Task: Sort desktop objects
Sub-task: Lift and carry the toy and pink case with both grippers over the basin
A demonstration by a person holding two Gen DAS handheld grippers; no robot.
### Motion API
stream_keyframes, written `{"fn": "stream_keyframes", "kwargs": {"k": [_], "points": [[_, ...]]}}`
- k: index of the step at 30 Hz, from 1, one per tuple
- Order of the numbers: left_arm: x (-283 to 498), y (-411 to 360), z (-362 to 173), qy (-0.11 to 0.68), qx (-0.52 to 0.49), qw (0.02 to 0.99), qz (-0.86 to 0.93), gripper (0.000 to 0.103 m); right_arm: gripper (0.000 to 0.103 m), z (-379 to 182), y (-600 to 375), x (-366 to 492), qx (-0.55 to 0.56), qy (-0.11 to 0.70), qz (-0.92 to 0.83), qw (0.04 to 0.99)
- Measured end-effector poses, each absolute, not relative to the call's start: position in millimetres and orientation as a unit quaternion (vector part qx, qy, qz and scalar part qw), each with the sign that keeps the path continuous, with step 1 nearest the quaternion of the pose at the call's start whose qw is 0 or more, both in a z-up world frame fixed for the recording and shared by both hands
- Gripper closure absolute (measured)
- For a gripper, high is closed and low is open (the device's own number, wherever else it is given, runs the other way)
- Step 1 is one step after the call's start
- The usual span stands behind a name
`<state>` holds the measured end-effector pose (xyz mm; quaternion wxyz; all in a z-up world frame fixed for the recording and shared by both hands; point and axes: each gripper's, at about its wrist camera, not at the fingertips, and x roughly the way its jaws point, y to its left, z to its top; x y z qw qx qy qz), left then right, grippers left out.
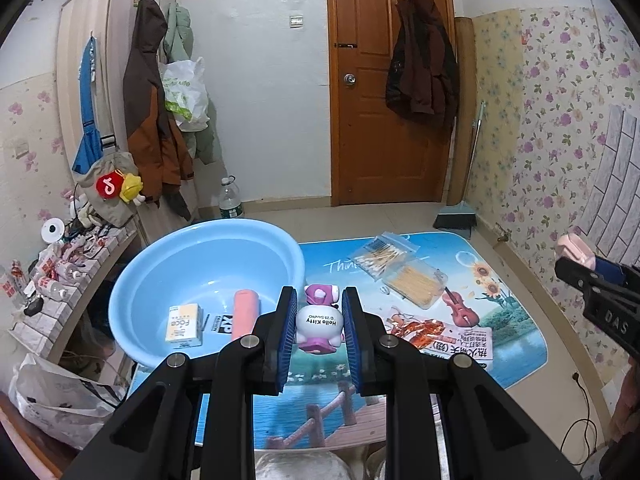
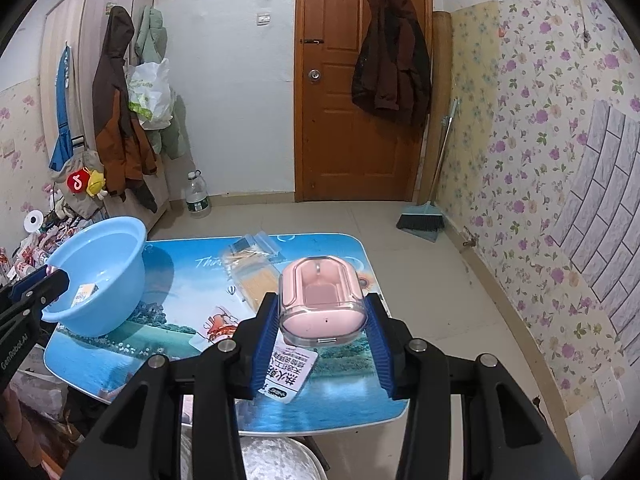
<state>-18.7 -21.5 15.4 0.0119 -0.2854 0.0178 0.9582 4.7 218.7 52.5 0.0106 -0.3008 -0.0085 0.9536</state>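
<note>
My left gripper point(image 1: 319, 312) is shut on a white and purple Hello Kitty toy point(image 1: 319, 322), held above the table next to the blue basin point(image 1: 160, 276). The basin holds a small Face box point(image 1: 184, 325), a pink tube point(image 1: 245, 312) and a black and white item point(image 1: 222, 324). My right gripper point(image 2: 323, 316) is shut on a pink earbud case in a clear shell point(image 2: 322, 300), held above the table's right part. The right gripper also shows at the right edge of the left wrist view point(image 1: 576, 258). The basin shows at left in the right wrist view point(image 2: 100, 276).
On the picture-print table point(image 1: 500, 344) lie a bag of cotton swabs point(image 1: 382, 258), a clear box of toothpicks point(image 1: 416, 286) and a printed snack packet point(image 1: 444, 334). A cluttered shelf point(image 1: 60, 276) stands left of the table. A water bottle point(image 1: 231, 200) and a broom point(image 1: 456, 216) stand on the floor.
</note>
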Motion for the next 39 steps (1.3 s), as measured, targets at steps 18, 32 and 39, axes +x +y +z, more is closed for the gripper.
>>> {"fn": "stream_keyframes", "kwargs": {"k": [18, 32, 39], "points": [[-8, -111, 27, 0.013, -0.275, -0.049, 0.960, 0.081, 0.059, 47, 113, -22, -0.308, -0.016, 0.950, -0.042], [-27, -147, 1, -0.013, -0.294, -0.063, 0.954, 0.081, 0.059, 28, 64, -37, -0.323, -0.061, 0.942, -0.065], [-41, -155, -12, -0.017, -0.309, -0.062, 0.949, 0.081, 0.059, 18, 60, -48, -0.336, -0.069, 0.937, -0.065]]}}
